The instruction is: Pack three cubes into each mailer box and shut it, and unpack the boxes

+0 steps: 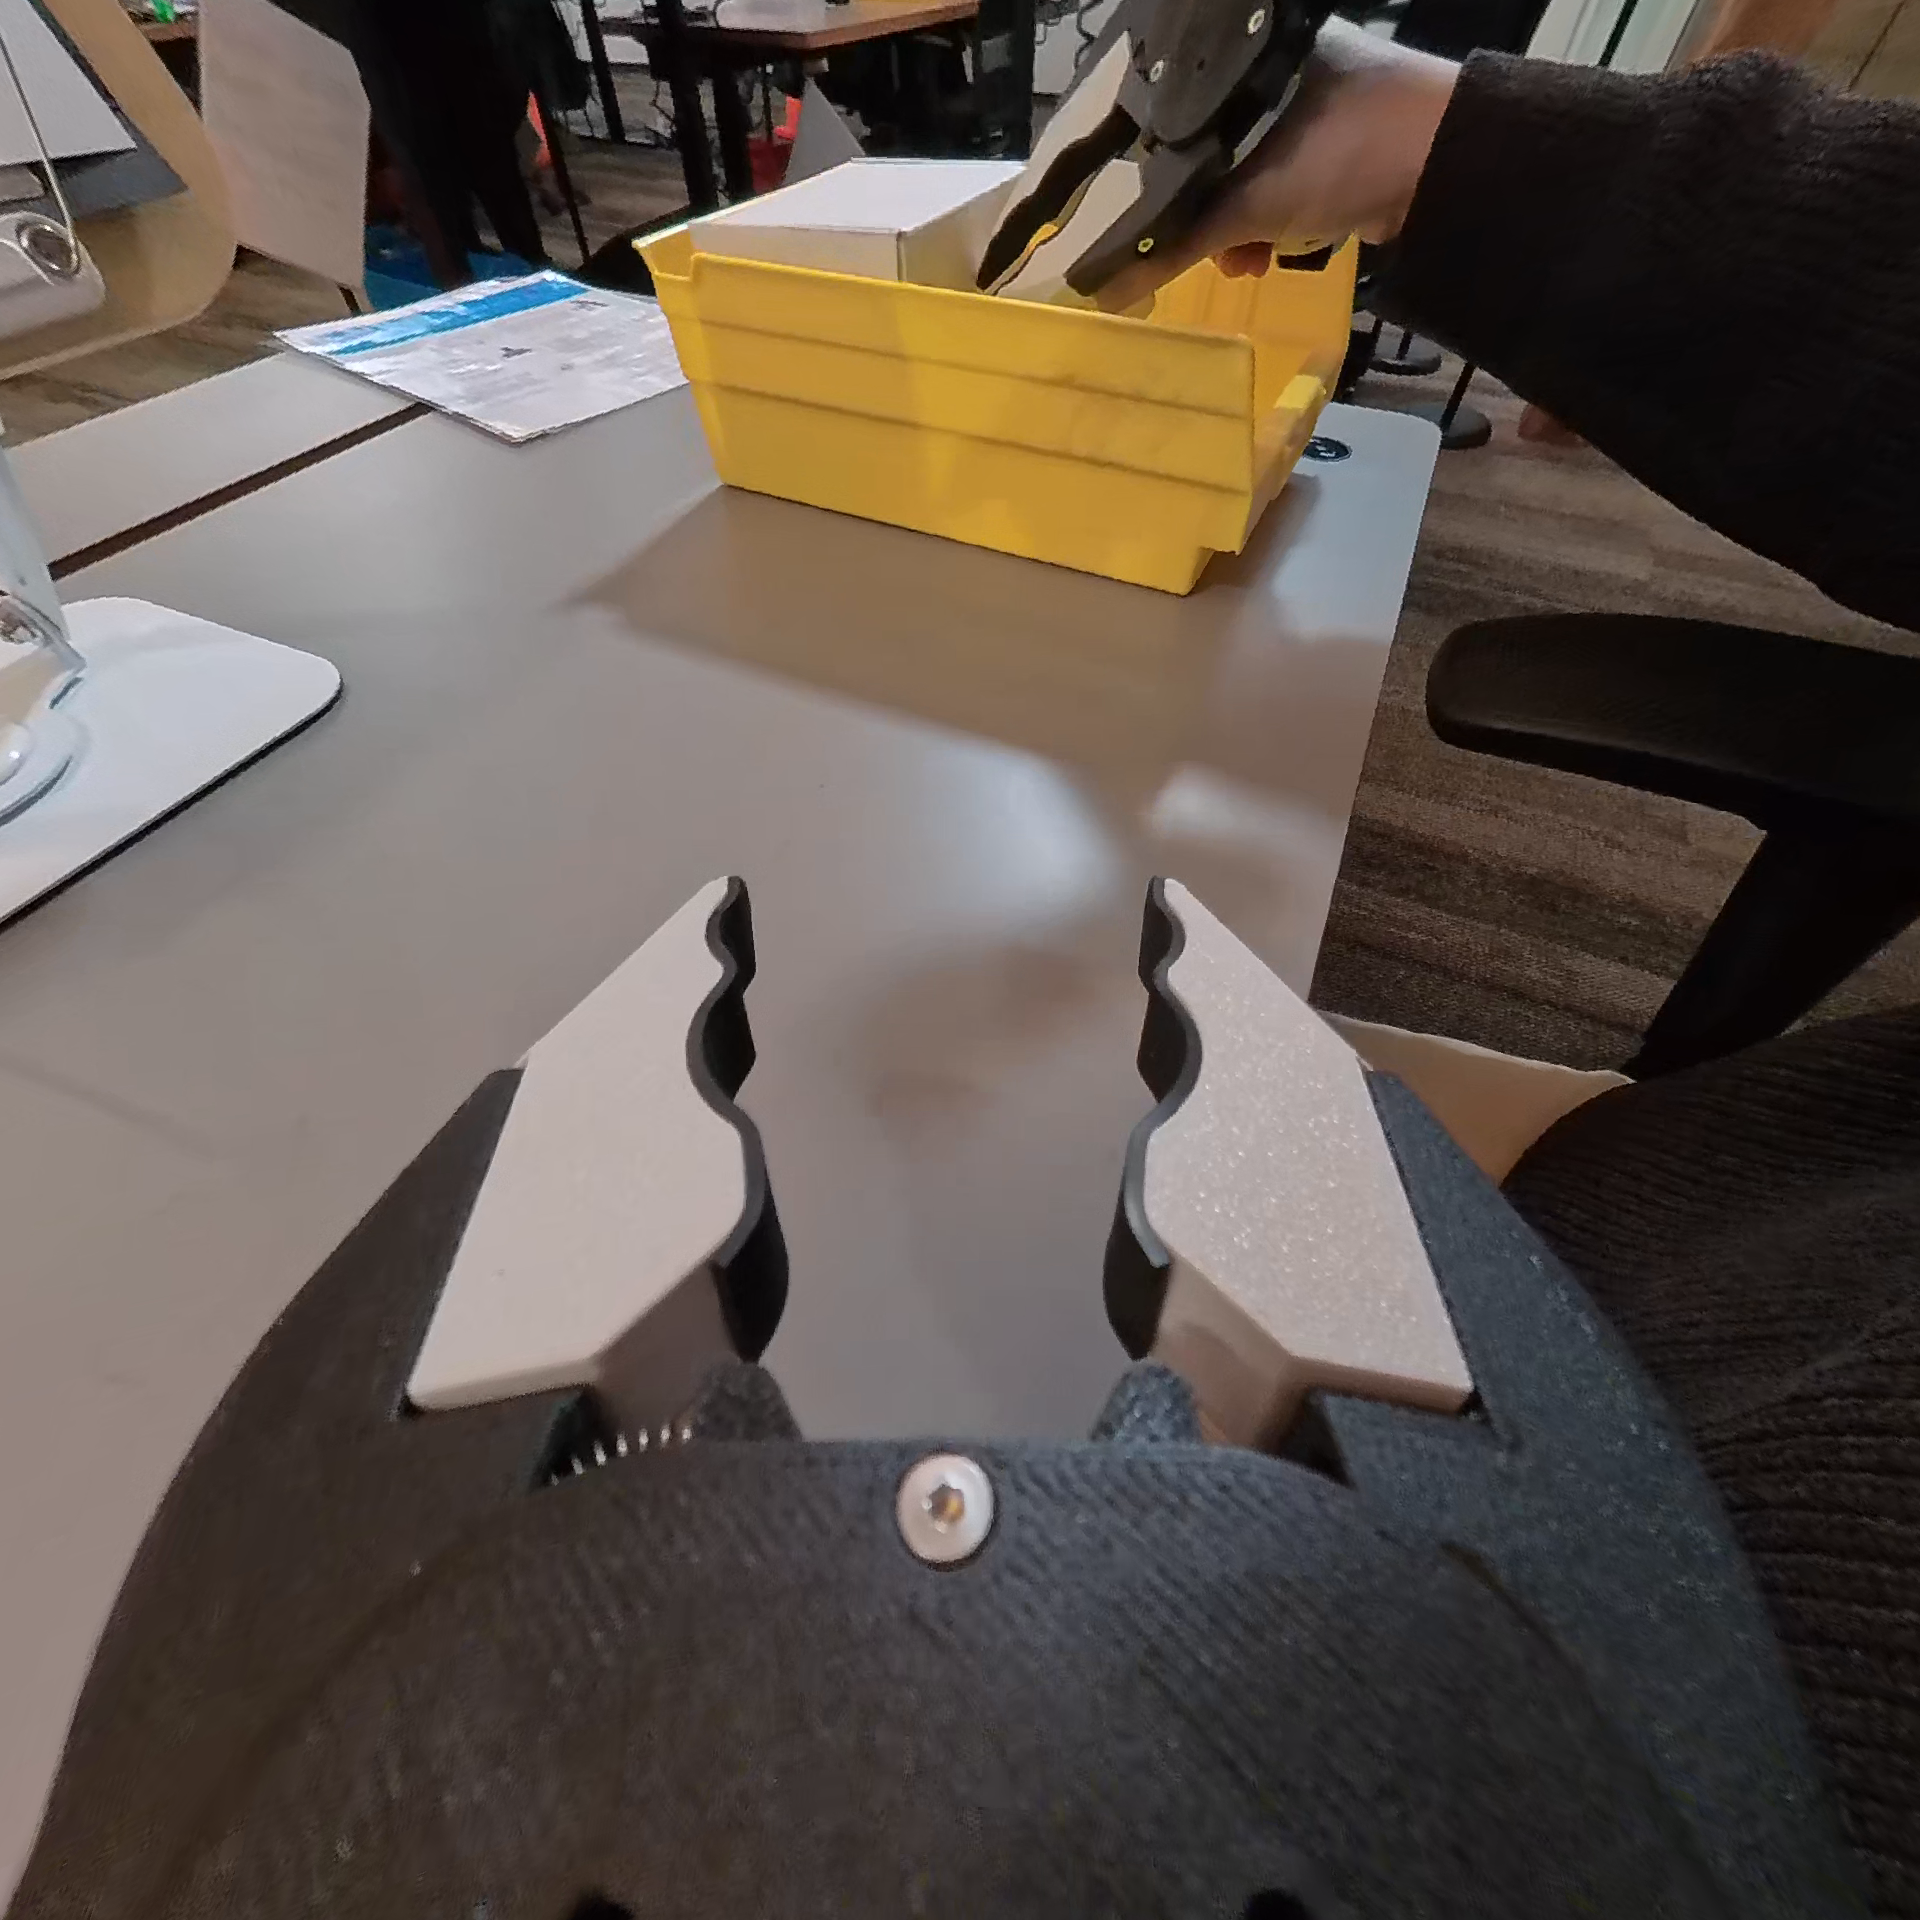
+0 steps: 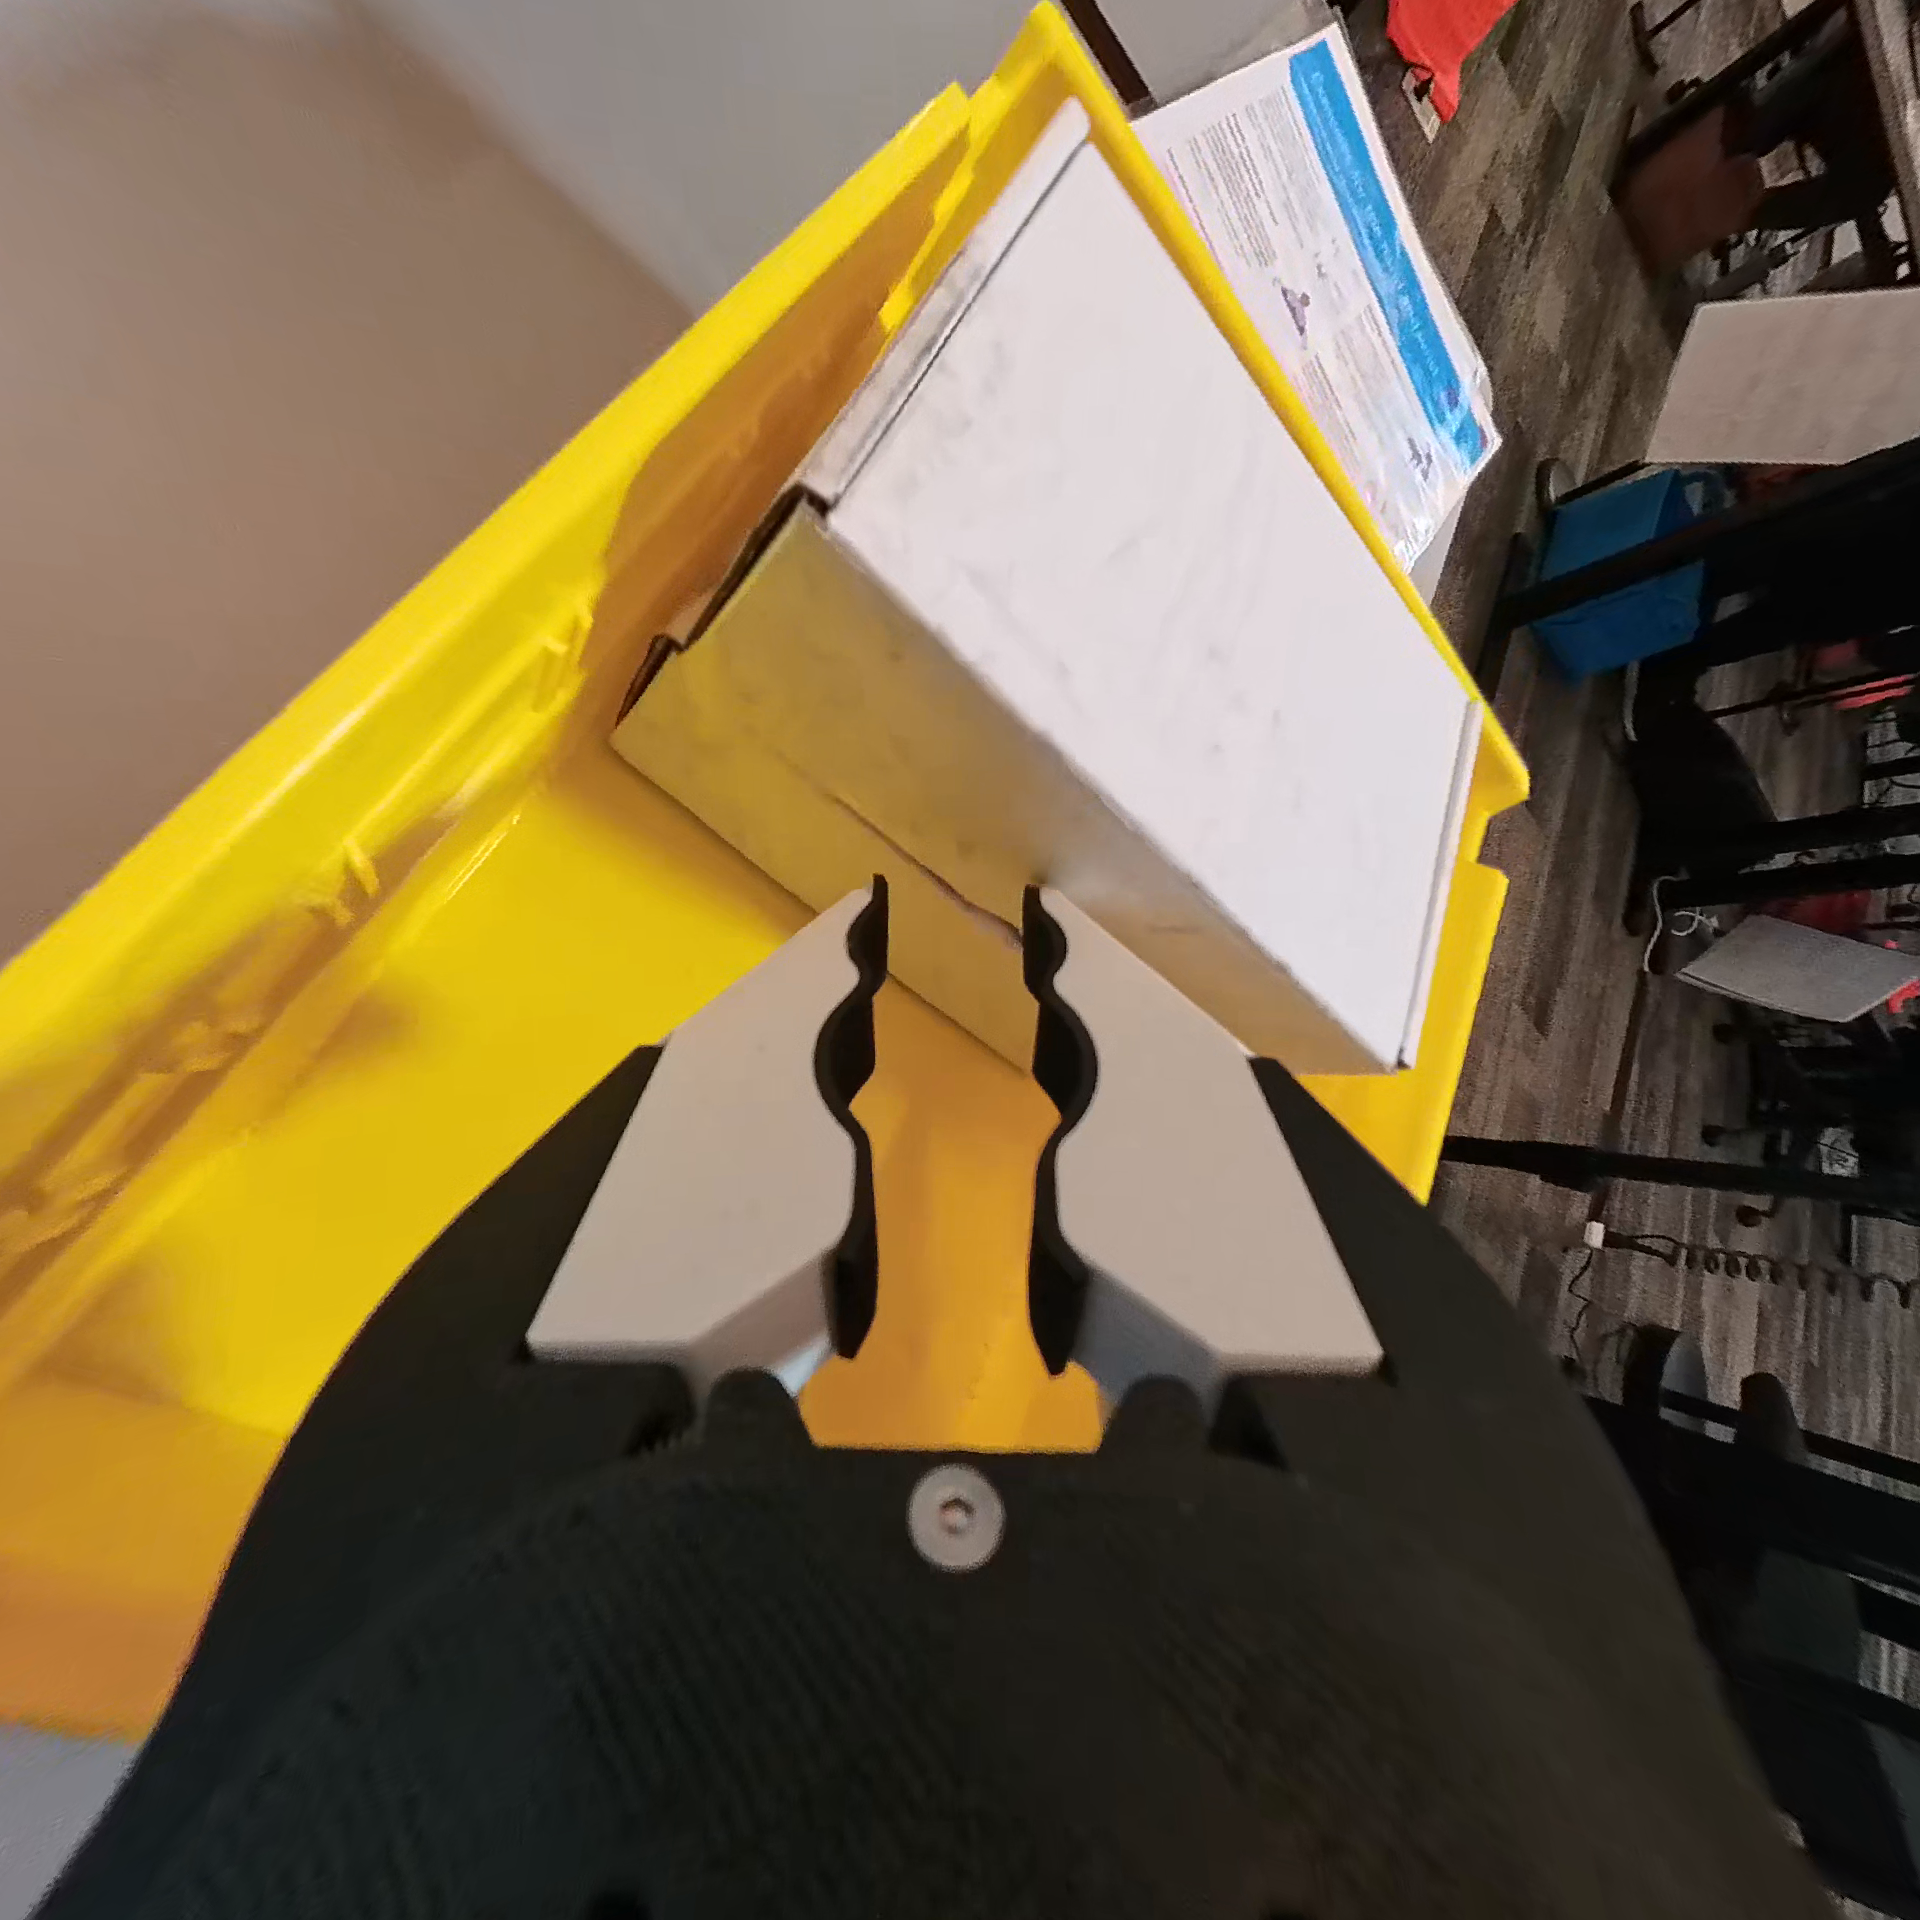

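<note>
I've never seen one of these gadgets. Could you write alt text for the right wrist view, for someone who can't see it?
A hand-held two-finger right gripper, fingers slightly apart, reaches into a yellow bin toward the near edge of a closed white mailer box lying tilted inside. Beyond the bin, a printed sheet lies on the table.

Bare table (image 1: 935, 727) is lying ahead of the left gripper (image 1: 945, 904). Ahead of the right gripper (image 2: 954, 899), a white mailer box (image 2: 1143, 644) is blocking the yellow bin (image 2: 416, 883), leaving floor room to its left.
</note>
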The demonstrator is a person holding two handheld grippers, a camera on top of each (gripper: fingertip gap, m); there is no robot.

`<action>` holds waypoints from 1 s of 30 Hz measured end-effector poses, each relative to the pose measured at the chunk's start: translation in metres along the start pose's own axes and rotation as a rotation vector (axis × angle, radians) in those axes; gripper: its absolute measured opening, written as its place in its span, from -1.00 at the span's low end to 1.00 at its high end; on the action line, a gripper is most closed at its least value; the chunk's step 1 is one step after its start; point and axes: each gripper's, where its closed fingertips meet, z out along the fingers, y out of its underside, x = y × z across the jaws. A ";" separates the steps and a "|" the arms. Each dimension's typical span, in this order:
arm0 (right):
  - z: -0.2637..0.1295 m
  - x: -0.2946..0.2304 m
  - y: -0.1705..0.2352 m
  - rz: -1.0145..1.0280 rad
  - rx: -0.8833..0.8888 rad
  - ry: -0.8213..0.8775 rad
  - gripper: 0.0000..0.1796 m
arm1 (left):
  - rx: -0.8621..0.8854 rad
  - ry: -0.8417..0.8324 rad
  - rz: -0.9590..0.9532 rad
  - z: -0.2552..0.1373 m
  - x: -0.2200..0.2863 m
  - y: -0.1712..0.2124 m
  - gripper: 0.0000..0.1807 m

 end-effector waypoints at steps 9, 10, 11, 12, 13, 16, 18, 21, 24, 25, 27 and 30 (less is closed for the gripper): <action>0.004 0.002 -0.004 -0.006 -0.005 0.009 -0.72 | -0.006 -0.008 0.004 0.002 -0.001 0.002 -0.19; 0.004 0.003 -0.003 -0.001 -0.009 0.014 -0.71 | -0.007 -0.009 0.004 0.002 -0.001 0.003 -0.19; 0.003 0.004 -0.002 0.005 -0.013 0.020 -0.70 | -0.008 -0.011 0.003 0.002 -0.002 0.003 -0.19; 0.001 0.004 0.000 0.014 -0.014 0.024 -0.69 | -0.008 -0.012 0.002 0.002 -0.002 0.004 -0.18; -0.002 0.005 0.002 0.027 -0.011 0.029 -0.69 | -0.008 -0.014 0.001 0.002 -0.003 0.004 -0.18; -0.018 0.014 0.004 0.104 0.052 0.069 -0.75 | -0.005 -0.020 0.004 0.001 -0.004 0.004 -0.17; -0.040 0.030 0.008 0.214 0.148 0.143 -0.82 | -0.003 -0.024 0.005 0.001 -0.004 0.004 -0.16; -0.079 0.064 0.028 0.453 0.308 0.262 -0.85 | -0.006 -0.023 -0.001 0.001 -0.005 0.006 -0.16; -0.118 0.095 0.054 0.572 0.433 0.367 -0.96 | -0.006 -0.017 0.005 0.001 -0.003 0.006 -0.16; -0.132 0.104 0.064 0.606 0.466 0.417 -0.97 | -0.007 -0.016 0.007 0.002 -0.003 0.006 -0.16; -0.147 0.113 0.083 0.669 0.503 0.461 -0.94 | -0.011 -0.008 0.006 0.003 -0.001 0.007 -0.16; -0.135 0.108 0.114 0.777 0.464 0.421 -0.76 | -0.009 -0.001 0.007 0.004 0.002 0.005 -0.16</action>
